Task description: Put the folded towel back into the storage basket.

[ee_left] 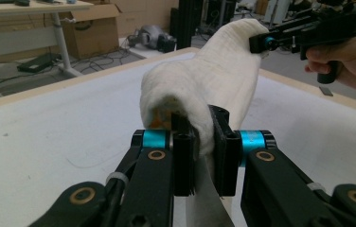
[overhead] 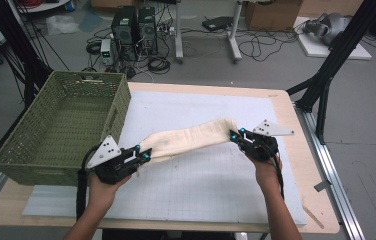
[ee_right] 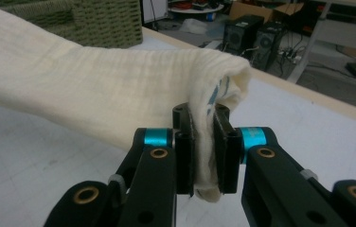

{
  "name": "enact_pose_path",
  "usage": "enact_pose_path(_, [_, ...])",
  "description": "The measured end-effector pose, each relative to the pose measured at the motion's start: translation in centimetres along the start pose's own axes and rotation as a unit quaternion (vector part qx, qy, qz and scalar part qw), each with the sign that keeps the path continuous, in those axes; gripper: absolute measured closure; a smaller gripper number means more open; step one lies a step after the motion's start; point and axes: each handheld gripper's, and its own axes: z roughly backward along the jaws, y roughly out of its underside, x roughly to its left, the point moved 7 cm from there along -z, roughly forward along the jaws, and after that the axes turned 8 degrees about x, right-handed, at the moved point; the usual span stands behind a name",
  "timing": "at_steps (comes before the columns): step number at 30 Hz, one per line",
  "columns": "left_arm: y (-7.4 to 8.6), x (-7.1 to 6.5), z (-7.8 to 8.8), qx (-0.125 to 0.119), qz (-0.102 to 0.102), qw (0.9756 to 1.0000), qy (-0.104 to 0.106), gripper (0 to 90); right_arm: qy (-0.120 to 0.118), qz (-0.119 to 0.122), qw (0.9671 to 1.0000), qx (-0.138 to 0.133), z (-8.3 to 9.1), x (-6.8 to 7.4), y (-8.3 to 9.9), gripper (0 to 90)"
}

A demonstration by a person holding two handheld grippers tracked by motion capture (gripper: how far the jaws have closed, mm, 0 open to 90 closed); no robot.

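Across the middle of the high view, a cream cloth (overhead: 191,139) hangs stretched above the white gridded mat (overhead: 201,190), held at both ends. At its lower-left end the left gripper (overhead: 143,154) is clamped narrow on the fabric; at its right end the right gripper (overhead: 237,135) pinches it too. A green woven basket (overhead: 21,150) stands at the left, on the wooden table (overhead: 321,210).
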Motion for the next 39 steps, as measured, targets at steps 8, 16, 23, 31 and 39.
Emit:
enact_pose_path(8, [-1.5, 0.8, 2.3, -0.016, 0.005, 0.9996, -0.023, 81.2, -0.001, 0.020, 0.9998, -0.009, -1.3, 0.5, -4.8, 80.9])
enact_pose_path(16, [-2.9, 2.2, 5.0, -0.038, 0.007, 0.9977, -0.056, 81.2, -0.004, 0.041, 0.9990, -0.014, -4.0, 1.7, -9.4, 81.0])
enact_pose_path(23, [-3.7, 3.4, 7.4, -0.054, 0.013, 0.9949, -0.084, 81.3, -0.018, 0.056, 0.9982, -0.014, -6.7, 3.1, -13.1, 81.0])
enact_pose_path(31, [-3.7, 4.5, 9.1, -0.060, 0.018, 0.9923, -0.106, 81.9, -0.025, 0.067, 0.9973, -0.018, -9.8, 5.0, -16.8, 81.1])
enact_pose_path(39, [-3.5, 5.9, 11.1, -0.073, 0.032, 0.9892, -0.124, 82.0, -0.033, 0.075, 0.9963, -0.028, -12.0, 6.7, -19.1, 81.2])
